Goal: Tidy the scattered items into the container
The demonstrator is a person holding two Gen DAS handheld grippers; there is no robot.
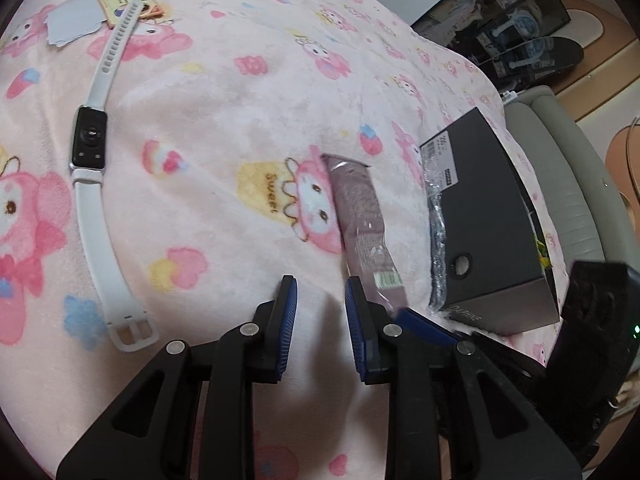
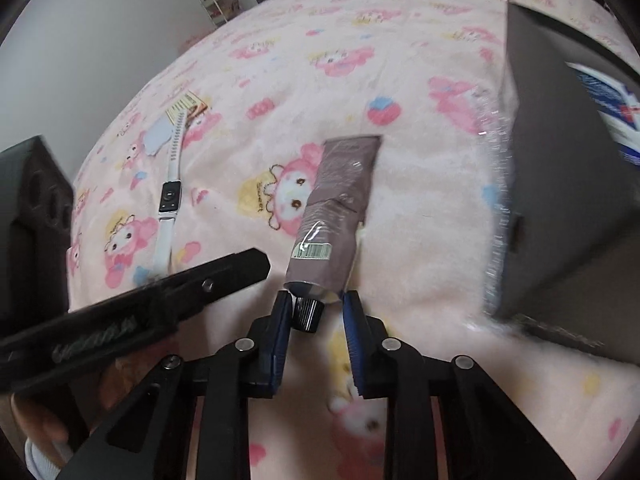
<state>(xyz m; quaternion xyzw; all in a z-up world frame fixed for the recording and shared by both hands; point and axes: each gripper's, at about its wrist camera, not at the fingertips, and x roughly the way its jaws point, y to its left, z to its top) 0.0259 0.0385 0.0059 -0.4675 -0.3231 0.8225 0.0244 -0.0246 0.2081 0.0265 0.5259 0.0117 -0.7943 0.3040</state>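
A mauve tube (image 2: 336, 208) with a black cap (image 2: 308, 314) lies on the pink cartoon blanket (image 2: 420, 240), cap end nearest me. My right gripper (image 2: 316, 304) is open, its blue pads on either side of the cap; the left pad touches it or nearly so. My left gripper (image 1: 320, 292) hovers open just left of the tube (image 1: 360, 216), holding nothing. A white smartwatch (image 1: 90, 140) lies stretched out at the left. The black box (image 1: 488, 216) stands right of the tube, also large at the right wrist view's right side (image 2: 560, 184).
Small cards and a pale paper scrap (image 1: 112, 4) lie at the watch strap's far end. Crinkled clear wrap (image 1: 436, 232) hugs the box's left side. The bed edge drops off behind the box to a grey chair (image 1: 568, 168). A hand (image 2: 36, 420) shows bottom left.
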